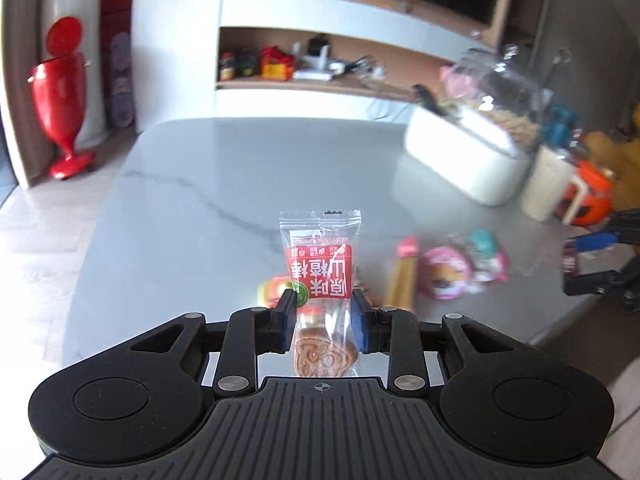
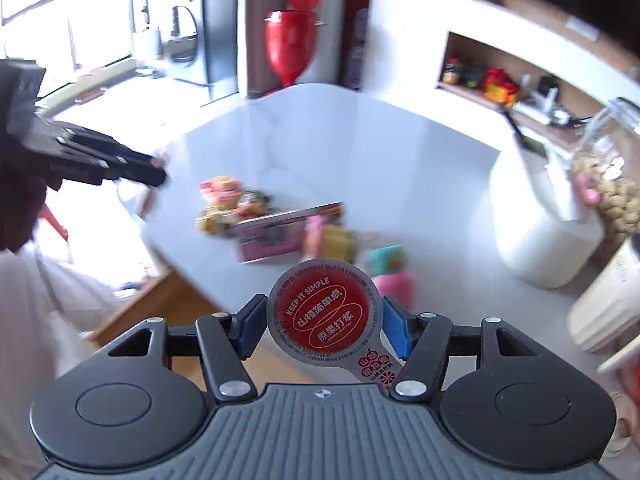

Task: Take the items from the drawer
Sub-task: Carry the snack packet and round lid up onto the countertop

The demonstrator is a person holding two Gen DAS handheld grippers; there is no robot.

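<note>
Left wrist view: left gripper [image 1: 323,316] clamped on clear snack packet [image 1: 320,272], blue pads pressing its sides; packet stands upright between fingers, red label above pads, brown cake below. Held over near edge of grey marble table [image 1: 200,184]. Blurred snack pile [image 1: 444,268] lies toward table's right edge.

Right wrist view: right gripper [image 2: 324,322] grips round foil-lidded cup [image 2: 326,312], pads at either side, pull tab hanging lower right. Cup held above table's near edge, pile just beyond. Left gripper blurred at frame's left.
</note>
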